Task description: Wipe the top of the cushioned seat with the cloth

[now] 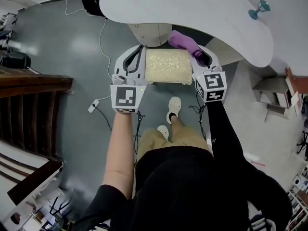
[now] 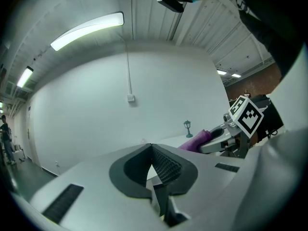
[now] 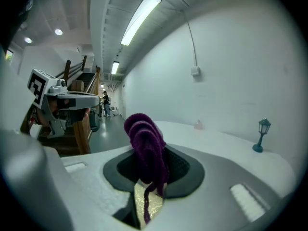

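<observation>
In the head view the cushioned seat, a cream square pad, lies on the grey floor between my two grippers. My right gripper is shut on a purple cloth, which hangs bunched over the seat's far right corner. In the right gripper view the cloth fills the jaws, and a strip of the seat shows below. At the seat's left edge my left gripper is shut and holds nothing. Its pads meet at the tip, with the cloth and the right gripper beyond.
A white curved table overhangs the seat's far side, with a small teal lamp figure on it. A dark wooden stair stands at the left. A white cable with a plug lies on the floor. The person's shoes stand just before the seat.
</observation>
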`<state>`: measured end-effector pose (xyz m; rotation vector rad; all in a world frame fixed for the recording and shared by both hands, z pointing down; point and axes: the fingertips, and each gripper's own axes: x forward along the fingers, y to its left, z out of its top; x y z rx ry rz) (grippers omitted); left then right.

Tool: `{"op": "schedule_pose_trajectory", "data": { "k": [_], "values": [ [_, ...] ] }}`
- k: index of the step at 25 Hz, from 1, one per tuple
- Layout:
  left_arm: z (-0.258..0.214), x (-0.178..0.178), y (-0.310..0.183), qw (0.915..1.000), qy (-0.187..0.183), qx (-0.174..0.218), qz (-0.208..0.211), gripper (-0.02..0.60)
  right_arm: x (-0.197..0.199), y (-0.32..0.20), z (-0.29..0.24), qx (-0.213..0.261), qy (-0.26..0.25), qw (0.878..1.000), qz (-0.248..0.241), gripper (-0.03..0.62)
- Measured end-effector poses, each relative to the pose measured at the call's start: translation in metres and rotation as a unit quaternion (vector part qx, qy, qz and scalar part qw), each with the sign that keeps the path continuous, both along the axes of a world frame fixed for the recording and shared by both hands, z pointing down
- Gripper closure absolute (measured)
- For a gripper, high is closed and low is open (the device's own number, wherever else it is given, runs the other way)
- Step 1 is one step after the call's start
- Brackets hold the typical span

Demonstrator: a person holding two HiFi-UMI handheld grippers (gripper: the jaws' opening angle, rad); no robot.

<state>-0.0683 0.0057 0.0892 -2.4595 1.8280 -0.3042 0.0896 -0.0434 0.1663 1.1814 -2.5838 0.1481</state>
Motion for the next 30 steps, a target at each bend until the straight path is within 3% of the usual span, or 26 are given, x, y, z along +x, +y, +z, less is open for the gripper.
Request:
{"op": "schedule_pose_trajectory", "data": {
  "k": [4,11,18,25,30],
  "values": [
    [0.042,-0.005,-0.031,0.9997,-0.003,-0.025,0.001,0.574,-0.012,-0.017,0.057,-0.042,0.014,0.999,-0.006,0.505],
    [0.111,-0.04,-0.065,0.9985,-0.001,-0.053,0.011,0.574,-0.039,-0.026,0.151,-0.134,0.033,0.99,0.025,0.505],
    [0.206,-0.061,-0.099,0.9922,0.016,-0.107,0.063,0.574,-0.071,-0.03,0.238,-0.22,0.027,0.973,0.065,0.505],
    [0.277,-0.075,-0.12,0.9856,0.028,-0.146,0.08,0.574,-0.119,-0.045,0.324,-0.308,-0.02,0.948,0.082,0.505],
    [0.311,-0.096,-0.131,0.9837,0.04,-0.161,0.069,0.575,-0.173,-0.047,0.38,-0.384,-0.058,0.92,0.051,0.505]
  ]
}}
